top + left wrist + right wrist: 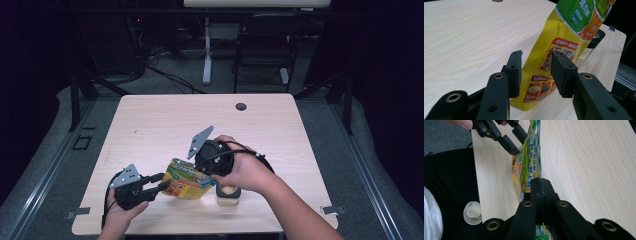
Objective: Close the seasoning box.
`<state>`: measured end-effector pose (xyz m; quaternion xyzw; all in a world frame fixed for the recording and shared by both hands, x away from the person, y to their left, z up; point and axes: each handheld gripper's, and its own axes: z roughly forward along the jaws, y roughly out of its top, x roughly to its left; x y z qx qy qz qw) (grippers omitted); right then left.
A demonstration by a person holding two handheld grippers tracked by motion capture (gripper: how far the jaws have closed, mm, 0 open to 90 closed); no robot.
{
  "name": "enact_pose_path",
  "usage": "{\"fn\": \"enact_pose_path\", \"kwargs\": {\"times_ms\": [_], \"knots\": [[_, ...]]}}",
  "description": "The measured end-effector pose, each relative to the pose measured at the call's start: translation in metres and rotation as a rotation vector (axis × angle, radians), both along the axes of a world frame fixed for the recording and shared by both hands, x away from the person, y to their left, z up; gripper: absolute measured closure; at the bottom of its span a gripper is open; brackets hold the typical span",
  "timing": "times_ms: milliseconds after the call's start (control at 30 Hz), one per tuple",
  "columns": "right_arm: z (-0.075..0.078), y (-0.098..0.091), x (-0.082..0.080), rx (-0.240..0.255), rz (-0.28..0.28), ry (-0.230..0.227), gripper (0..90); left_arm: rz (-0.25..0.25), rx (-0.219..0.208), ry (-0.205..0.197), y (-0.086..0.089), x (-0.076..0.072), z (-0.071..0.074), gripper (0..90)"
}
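Yellow pouch [186, 179] stands tilted at the table's [165, 120] near edge, its top clenched by the right gripper [538, 185]; the left gripper [536, 67] straddles its lower corner, pads apart, not pressing.

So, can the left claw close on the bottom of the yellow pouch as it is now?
Probably yes. The left claw is open with the pouch already between its pads, nothing in the way, while the right claw holds the top edge.
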<state>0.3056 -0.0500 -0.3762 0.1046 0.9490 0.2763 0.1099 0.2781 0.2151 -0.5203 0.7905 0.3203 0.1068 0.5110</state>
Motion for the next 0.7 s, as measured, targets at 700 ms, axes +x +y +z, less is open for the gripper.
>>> {"fn": "enact_pose_path", "kwargs": {"times_ms": [700], "knots": [[-0.003, 0.024, 0.000, -0.005, 0.030, 0.006, 90.0, -0.033, 0.071, 0.081, -0.012, 0.003, -0.020, 61.6]]}}
